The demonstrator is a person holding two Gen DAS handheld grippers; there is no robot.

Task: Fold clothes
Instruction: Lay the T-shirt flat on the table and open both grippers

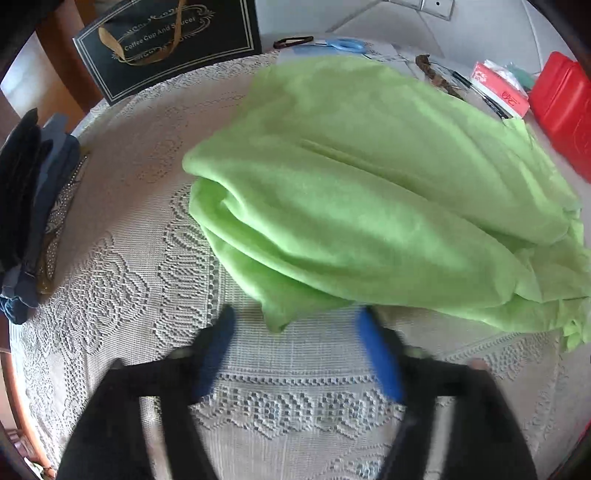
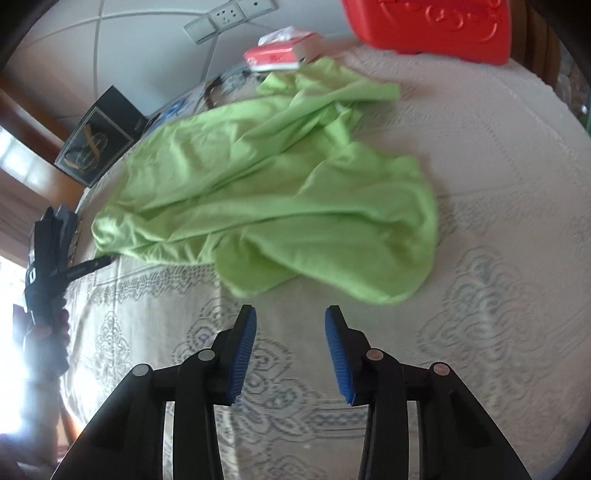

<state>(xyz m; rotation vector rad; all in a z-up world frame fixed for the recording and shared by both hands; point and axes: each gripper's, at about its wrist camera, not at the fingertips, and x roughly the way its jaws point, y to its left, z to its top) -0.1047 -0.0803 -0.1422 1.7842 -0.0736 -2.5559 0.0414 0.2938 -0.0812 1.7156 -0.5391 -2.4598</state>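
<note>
The left tool [image 1: 295,321] stands wide open with nothing between its blue pads [image 1: 380,354], its tips just short of the near hem of the green garment [image 1: 369,192]; this view is blurred at the fingers. The right tool [image 2: 290,317] is likewise open and empty, its pads [image 2: 243,354] spread above the lace cloth, close to the garment's near edge but not touching it. The garment lies crumpled and loosely doubled over in the middle of the desk [image 2: 498,229] — folds run across it and one end trails toward the far side. Beyond it sit a red box [image 2: 428,26], a red-and-white packet [image 2: 280,55] and a black gift box [image 1: 166,44]. Dark folded cloth [image 1: 26,206] rests at the desk's left edge.
</note>
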